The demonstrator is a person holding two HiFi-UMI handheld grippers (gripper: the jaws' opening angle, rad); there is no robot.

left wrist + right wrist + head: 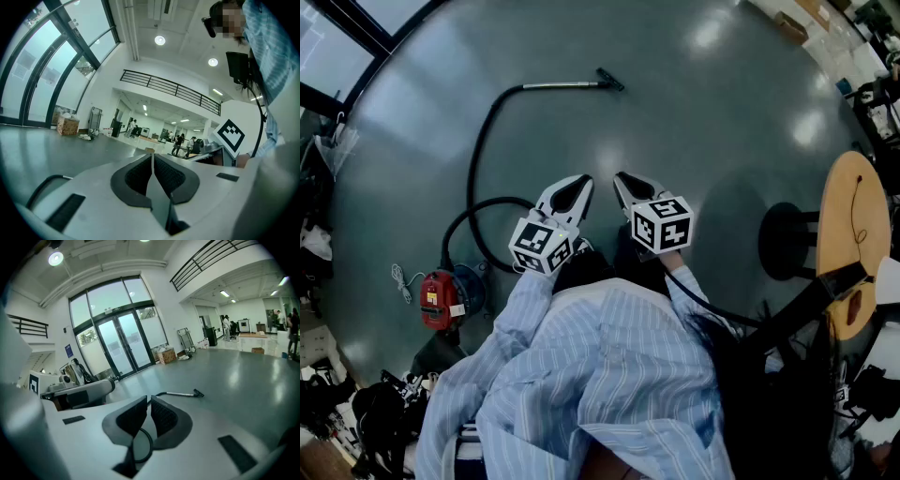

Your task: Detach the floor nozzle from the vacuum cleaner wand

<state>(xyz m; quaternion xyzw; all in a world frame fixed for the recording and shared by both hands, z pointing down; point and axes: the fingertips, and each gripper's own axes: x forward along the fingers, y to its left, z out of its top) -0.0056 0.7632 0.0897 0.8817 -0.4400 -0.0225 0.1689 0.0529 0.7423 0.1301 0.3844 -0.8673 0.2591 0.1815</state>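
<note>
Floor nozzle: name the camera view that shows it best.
Head view: the floor nozzle lies in plain sight from above, at the end of the wand, with the hose behind. The right gripper view shows it small, far across the floor. The left gripper view misses it.

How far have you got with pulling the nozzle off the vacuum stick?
Nothing is done yet: the floor nozzle sits on the end of the wand, lying on the floor well ahead. Nothing is in hand: the left gripper and right gripper are both shut and empty. Left to do: reach them, grip both, pull them apart.
</note>
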